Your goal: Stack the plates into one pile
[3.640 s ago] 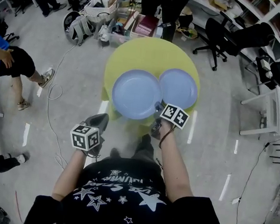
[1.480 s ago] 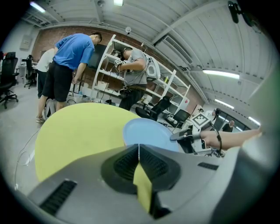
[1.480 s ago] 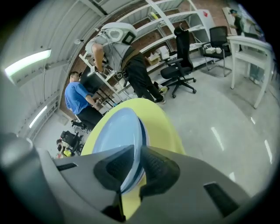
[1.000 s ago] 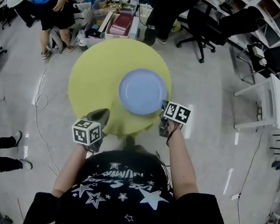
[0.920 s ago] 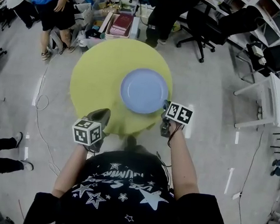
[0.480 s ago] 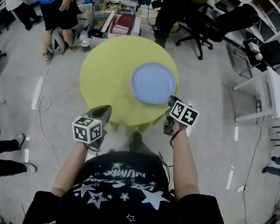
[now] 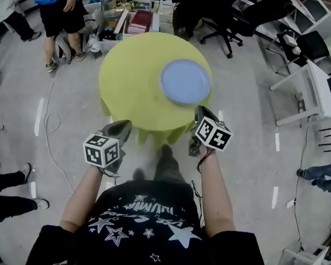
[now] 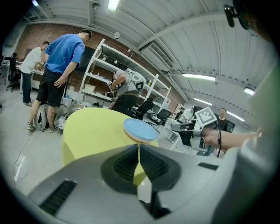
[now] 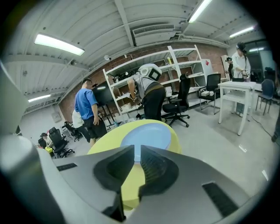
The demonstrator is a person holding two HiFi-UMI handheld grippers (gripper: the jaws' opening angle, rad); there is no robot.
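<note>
Pale-blue plates [image 7: 185,82] in 1 flat pile on yellow rnd table [image 7: 133,79], nr its right edge.

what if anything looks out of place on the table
Nothing stands out. The plates sit in one level pile on the table, near its right rim in the head view but fully on it. Nothing spilled or broken shows.

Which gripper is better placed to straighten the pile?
Probably right: the right gripper is nearer the plate pile, jaws slightly apart, empty, just closed further; left gripper shut, farther off.
</note>
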